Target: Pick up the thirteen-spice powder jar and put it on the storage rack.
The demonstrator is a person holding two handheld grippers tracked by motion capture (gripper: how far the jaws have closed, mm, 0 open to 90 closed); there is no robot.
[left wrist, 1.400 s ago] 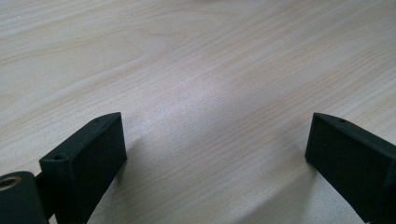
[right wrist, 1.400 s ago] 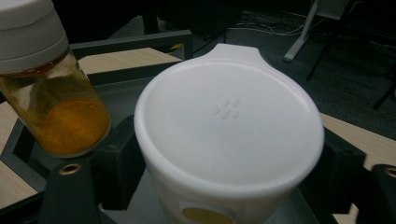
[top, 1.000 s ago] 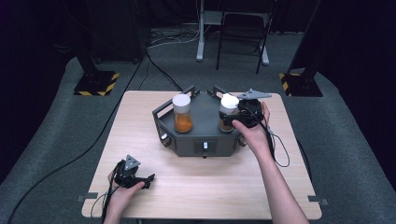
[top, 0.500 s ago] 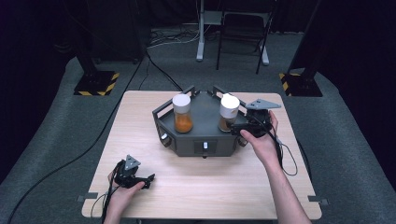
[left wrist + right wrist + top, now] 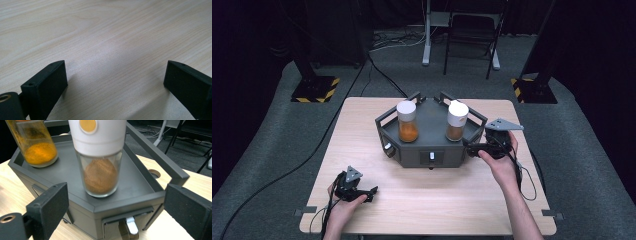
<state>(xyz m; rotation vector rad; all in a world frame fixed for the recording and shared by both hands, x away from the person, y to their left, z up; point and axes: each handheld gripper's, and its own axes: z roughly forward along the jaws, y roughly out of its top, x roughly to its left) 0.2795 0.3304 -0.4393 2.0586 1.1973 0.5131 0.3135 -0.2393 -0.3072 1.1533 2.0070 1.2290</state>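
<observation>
A grey six-sided stand (image 5: 429, 127) with low rails sits mid-table. On top stand two glass jars with white lids: one with orange powder (image 5: 407, 122) and one with brown powder (image 5: 456, 121). My right gripper (image 5: 469, 148) is at the stand's right front corner, open, pointing at its side wall and below the brown jar. In the right gripper view the open right gripper (image 5: 115, 207) frames the brown jar (image 5: 100, 170), which stands farther off, untouched, with a small drawer (image 5: 131, 226) below it. My left gripper (image 5: 371, 192) rests open on the table, with bare wood between the left gripper's (image 5: 115, 80) fingertips.
The stand has small drawers with white knobs on its front (image 5: 431, 156) and left front (image 5: 387, 146) faces. The orange jar (image 5: 37, 147) stands at the stand's far left in the right gripper view. A cable (image 5: 527, 182) trails from the right gripper. Chairs and stands ring the wooden table (image 5: 437, 200).
My right gripper has drawn back from the brown jar, moving right and down to the stand's right front corner. The jar stays on the stand. The left hand has not moved.
</observation>
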